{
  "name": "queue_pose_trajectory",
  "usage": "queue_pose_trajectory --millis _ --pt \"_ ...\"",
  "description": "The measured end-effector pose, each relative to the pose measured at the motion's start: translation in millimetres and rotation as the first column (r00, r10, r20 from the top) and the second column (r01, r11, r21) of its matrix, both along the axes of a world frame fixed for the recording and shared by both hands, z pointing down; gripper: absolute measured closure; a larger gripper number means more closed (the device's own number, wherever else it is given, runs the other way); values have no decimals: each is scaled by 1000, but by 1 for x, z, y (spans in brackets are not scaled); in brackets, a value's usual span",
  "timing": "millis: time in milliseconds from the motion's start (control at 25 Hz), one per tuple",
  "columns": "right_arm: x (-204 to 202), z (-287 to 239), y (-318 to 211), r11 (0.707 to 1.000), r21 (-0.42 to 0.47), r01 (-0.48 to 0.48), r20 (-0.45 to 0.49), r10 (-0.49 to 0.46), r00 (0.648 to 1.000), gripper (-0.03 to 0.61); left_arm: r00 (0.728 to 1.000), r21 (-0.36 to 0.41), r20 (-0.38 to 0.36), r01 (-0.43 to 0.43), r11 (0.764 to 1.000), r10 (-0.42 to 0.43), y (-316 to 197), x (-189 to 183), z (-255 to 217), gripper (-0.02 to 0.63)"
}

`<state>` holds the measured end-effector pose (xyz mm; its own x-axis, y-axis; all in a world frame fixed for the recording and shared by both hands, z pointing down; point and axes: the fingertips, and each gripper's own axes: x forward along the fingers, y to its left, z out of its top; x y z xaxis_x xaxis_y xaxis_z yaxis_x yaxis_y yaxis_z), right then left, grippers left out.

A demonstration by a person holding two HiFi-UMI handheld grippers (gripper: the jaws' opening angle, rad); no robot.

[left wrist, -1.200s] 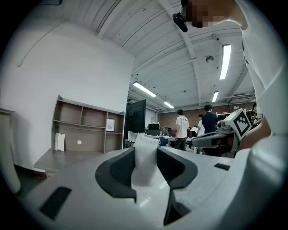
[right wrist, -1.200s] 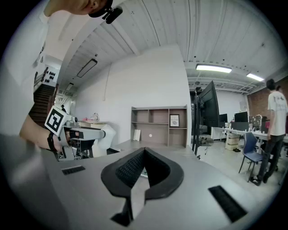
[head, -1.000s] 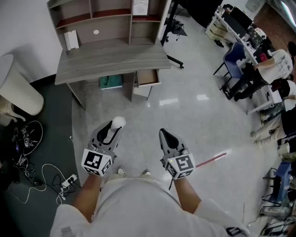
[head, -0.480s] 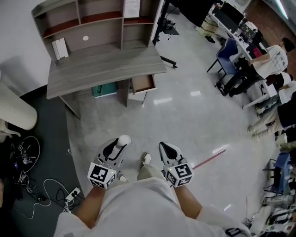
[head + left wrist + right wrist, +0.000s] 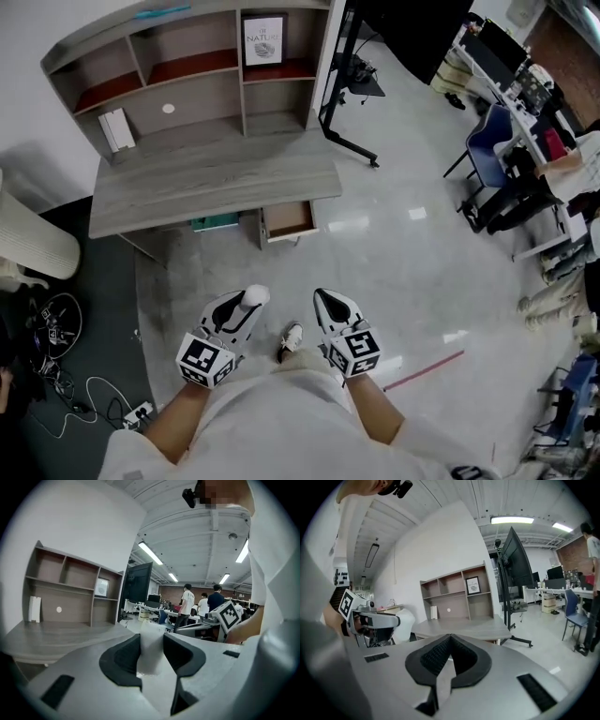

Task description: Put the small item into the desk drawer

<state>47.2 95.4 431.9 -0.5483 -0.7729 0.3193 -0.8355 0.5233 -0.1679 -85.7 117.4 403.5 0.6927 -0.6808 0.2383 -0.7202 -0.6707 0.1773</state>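
Note:
The grey desk (image 5: 206, 183) with its shelf hutch stands ahead, and its small drawer (image 5: 289, 218) is pulled open under the right end. My left gripper (image 5: 246, 302) is held low in front of me, short of the desk, shut on a small white item (image 5: 257, 294). In the left gripper view that white item (image 5: 151, 648) fills the gap between the dark pads (image 5: 123, 656). My right gripper (image 5: 319, 298) is beside it, shut and empty, its tips meeting in the right gripper view (image 5: 449, 638). The desk (image 5: 464, 627) lies beyond it.
A black monitor stand (image 5: 342, 94) stands right of the desk. A white ribbed unit (image 5: 33, 239), cables and a power strip (image 5: 136, 411) lie on the left. A teal box (image 5: 214, 223) sits under the desk. Chairs and people (image 5: 497, 159) are far right; a red stick (image 5: 424, 370) lies on the floor.
The person has stepped toward the desk, which now looks nearer and larger. Both grippers came forward with the body. The left one still holds the white item; the right stays shut.

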Motion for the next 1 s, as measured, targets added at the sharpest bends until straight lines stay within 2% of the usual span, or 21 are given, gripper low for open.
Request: queue_pose_trajectory --millis 160,320,600,760,1000 --pt "19 -4 -66 994 -2 108 -8 -108 994 581 998 16 -2 70 997 -70 -55 30 -14 457" --pt "26 -8 -110 990 6 143 -3 -143 990 581 993 8 -13 119 993 -119 -97 44 -13 457" --pt "37 14 -139 993 -49 106 -8 -106 994 581 992 -3 -17 126 992 -126 -138 42 4 457" --pt "47 15 -137 996 -71 60 -11 -61 998 581 993 -21 -10 116 993 -116 -152 38 12 457" --pt "45 48 -141 989 -147 14 -23 -17 1000 581 996 -52 15 87 995 -86 -176 29 34 457"
